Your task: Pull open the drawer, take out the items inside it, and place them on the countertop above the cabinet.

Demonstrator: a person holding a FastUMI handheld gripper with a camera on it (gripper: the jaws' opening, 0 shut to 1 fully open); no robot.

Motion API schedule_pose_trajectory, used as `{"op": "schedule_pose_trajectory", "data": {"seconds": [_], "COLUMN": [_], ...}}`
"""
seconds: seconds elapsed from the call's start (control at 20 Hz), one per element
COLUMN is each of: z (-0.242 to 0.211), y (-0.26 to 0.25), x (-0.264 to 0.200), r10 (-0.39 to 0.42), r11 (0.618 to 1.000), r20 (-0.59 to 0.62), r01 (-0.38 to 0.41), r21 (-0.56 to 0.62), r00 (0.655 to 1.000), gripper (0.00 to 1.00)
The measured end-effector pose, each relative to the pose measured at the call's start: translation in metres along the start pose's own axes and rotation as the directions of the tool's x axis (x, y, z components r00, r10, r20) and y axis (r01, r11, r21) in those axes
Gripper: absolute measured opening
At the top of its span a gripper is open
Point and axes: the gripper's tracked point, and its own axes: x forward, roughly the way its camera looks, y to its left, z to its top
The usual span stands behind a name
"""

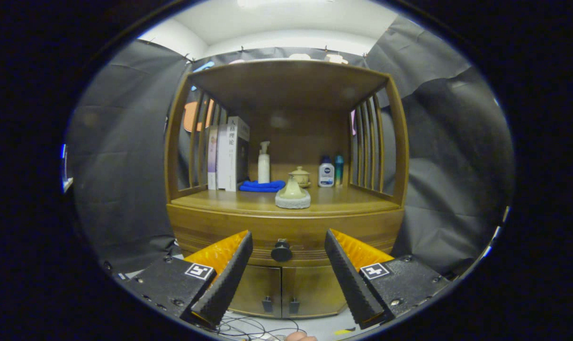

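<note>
While your gripper hangs in front of the cabinet, its two fingers stand spread wide apart, pinching nothing.

Nearest to you: loose cables on the floor below the fingers, and a fingertip of a person just beside them.

Next: the drawer, shut, its front running across the wooden cabinet under the countertop. Its dark round knob sits between your fingers and beyond them, not touched by either.

Below the drawer: two cabinet doors, closed, each with a small dark handle near the middle seam.

Above the drawer: the countertop, with a wooden roof over it and slatted sides left and right.

On the countertop, front to back:
- a pale stone-coloured base carrying a green ceramic piece, near the front edge, in line with the knob;
- a folded blue cloth, just behind and left of it;
- a small lidded ceramic jar, just behind the green piece;
- a white pump bottle, upright, behind the cloth;
- books, upright, against the left slats;
- a white bottle with a dark cap and a teal bottle, side by side near the right slats.

You cannot see what the drawer holds.
</note>
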Motion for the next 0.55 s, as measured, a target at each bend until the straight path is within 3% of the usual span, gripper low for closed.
{"op": "schedule_pose_trajectory", "data": {"seconds": [0.3, 0.55], "z": [0.0, 0.011], "y": [0.0, -0.008], "x": [-0.062, -0.069], "r10": [-0.003, -0.011], "r11": [1.0, 1.0], "r20": [0.011, 0.043], "r01": [0.003, 0.011], "r21": [-0.004, 0.007], "r00": [1.0, 0.999], "gripper": [0.98, 0.98]}}
